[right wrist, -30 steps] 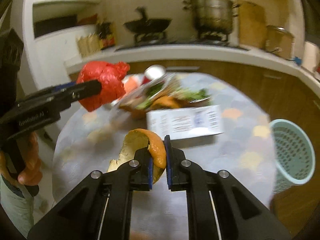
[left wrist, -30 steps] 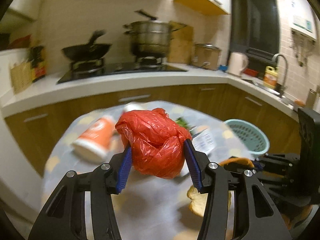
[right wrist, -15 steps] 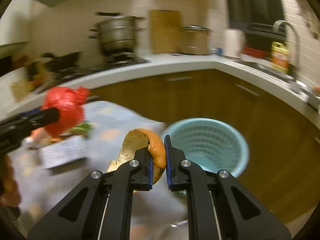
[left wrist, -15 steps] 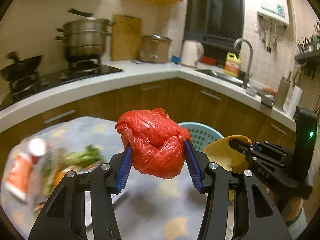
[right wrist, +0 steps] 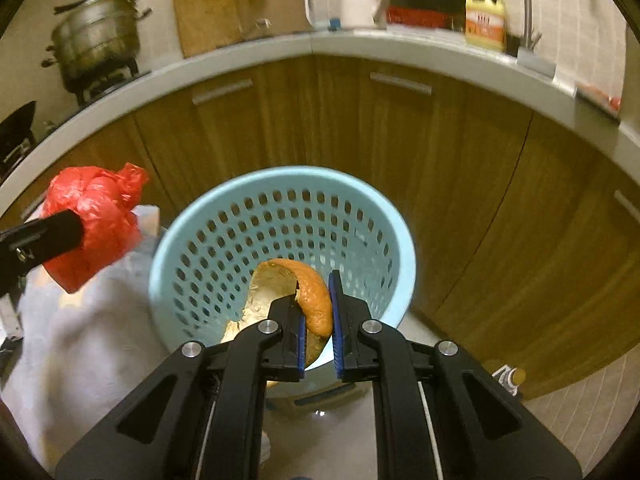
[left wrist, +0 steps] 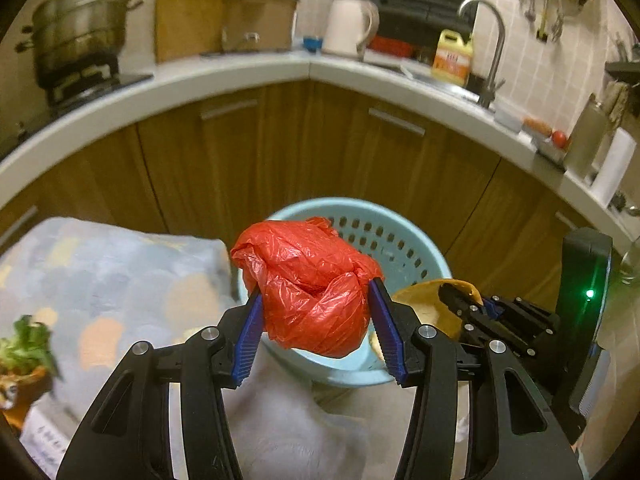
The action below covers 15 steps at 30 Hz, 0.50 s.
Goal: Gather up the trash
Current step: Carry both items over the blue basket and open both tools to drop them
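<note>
My left gripper (left wrist: 316,334) is clamped on a crumpled red plastic bag (left wrist: 310,286), its blue pads pressing both sides of the wad, and it holds the bag in the air in front of the near rim of the light blue perforated basket (left wrist: 394,240). From the right wrist view the same bag (right wrist: 90,226) sits to the left of the basket (right wrist: 224,240), above the edge of the cloth-covered tabletop (right wrist: 80,340). My right gripper (right wrist: 316,320) is nearly shut, pinching a curved piece of orange peel (right wrist: 314,296) between its narrow jaws; the peel shows its orange skin and pale inner side and hangs over the basket's open mouth. In the left wrist view the right gripper (left wrist: 466,302) appears at the right with the peel (left wrist: 422,304) just beside the basket's rim. The tabletop (left wrist: 100,264) carries a pale cloth with coloured patches, and some green leafy scraps (left wrist: 26,346) lie at its left edge; a printed sheet shows at the lower left, but its writing is too blurred to read. On the kitchen counter behind stand a steel steamer pot (left wrist: 80,28), a wooden cutting board (left wrist: 192,8), a white kettle (left wrist: 352,26) and a yellow bottle (left wrist: 452,58) with an orange label whose red marks I cannot read.
</note>
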Each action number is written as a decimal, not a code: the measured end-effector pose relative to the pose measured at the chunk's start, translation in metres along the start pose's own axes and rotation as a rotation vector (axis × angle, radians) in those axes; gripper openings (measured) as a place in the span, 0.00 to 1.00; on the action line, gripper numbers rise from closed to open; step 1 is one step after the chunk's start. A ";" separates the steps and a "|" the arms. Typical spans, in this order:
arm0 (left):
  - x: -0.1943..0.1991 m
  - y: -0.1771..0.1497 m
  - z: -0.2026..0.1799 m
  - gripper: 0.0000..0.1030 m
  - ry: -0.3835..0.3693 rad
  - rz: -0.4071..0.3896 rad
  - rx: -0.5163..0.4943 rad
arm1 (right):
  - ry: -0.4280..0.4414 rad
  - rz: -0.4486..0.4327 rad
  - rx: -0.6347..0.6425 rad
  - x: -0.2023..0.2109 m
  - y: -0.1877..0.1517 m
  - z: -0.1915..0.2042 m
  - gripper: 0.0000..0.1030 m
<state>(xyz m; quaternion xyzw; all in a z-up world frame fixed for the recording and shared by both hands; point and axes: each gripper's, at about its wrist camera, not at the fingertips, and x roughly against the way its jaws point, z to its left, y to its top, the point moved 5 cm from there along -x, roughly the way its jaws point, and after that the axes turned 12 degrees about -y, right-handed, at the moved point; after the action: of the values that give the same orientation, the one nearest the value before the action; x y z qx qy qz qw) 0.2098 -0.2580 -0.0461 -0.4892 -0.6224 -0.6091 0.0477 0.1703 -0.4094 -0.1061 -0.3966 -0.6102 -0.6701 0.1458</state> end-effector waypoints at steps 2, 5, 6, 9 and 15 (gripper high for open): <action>-0.015 -0.002 0.002 0.49 0.003 0.033 0.006 | 0.001 0.024 0.000 -0.011 -0.003 0.001 0.08; -0.035 -0.006 0.001 0.51 0.006 0.070 0.007 | 0.000 0.046 0.012 -0.022 -0.006 0.002 0.09; -0.039 -0.008 0.001 0.52 0.008 0.080 0.008 | -0.001 0.052 0.020 -0.025 -0.008 0.003 0.09; -0.054 -0.013 0.003 0.57 0.000 0.123 0.017 | 0.013 0.079 0.042 -0.029 -0.015 0.004 0.16; -0.056 -0.019 0.007 0.62 0.003 0.141 0.018 | 0.014 0.069 0.044 -0.021 -0.018 -0.002 0.43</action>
<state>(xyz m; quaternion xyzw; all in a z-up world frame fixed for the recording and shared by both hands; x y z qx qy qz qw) 0.2302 -0.2789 -0.0981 -0.5304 -0.5918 -0.5994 0.0957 0.1712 -0.4137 -0.1332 -0.4095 -0.6097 -0.6538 0.1818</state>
